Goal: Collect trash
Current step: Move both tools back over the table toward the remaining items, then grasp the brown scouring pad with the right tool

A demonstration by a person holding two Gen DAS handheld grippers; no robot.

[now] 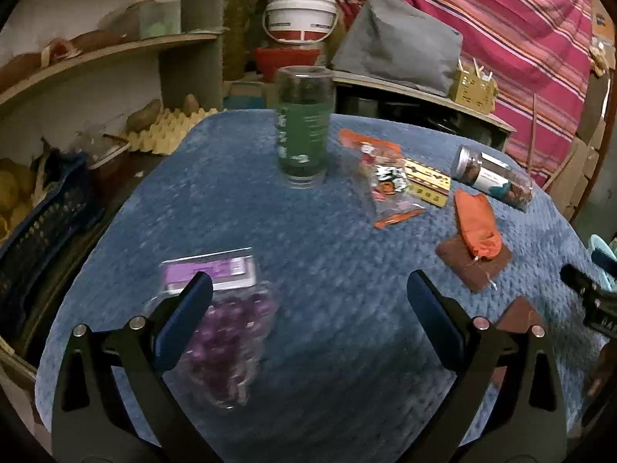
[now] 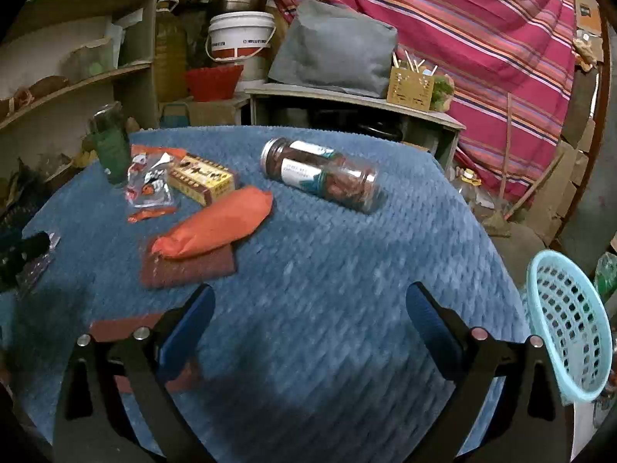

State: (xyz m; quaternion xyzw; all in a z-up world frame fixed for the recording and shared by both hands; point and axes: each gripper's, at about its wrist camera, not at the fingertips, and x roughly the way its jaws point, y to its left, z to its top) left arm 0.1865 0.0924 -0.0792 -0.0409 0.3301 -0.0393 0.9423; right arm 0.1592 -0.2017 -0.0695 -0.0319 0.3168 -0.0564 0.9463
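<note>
On the blue-covered table [image 1: 308, 231] lie a clear pack of purple beads [image 1: 227, 320], a clear orange-edged wrapper [image 1: 385, 181], a yellow box [image 1: 426, 183], an orange pouch [image 1: 476, 223] on a brown square [image 1: 474, 262], and a jar on its side [image 1: 493, 177]. My left gripper [image 1: 308, 297] is open above the cloth, its left finger over the bead pack. My right gripper [image 2: 310, 305] is open over bare cloth, nothing between its fingers. The orange pouch [image 2: 216, 223], yellow box [image 2: 202, 179], wrapper [image 2: 148, 185] and jar [image 2: 322, 175] lie ahead of it.
A tall green-labelled glass [image 1: 304, 127] stands upright at the far side of the table. A light blue mesh basket [image 2: 570, 328] sits off the table's right edge. Shelves [image 1: 96, 54], a white bucket [image 2: 241, 36] and a striped cloth [image 2: 462, 38] stand behind. A dark crate [image 1: 38, 223] is at left.
</note>
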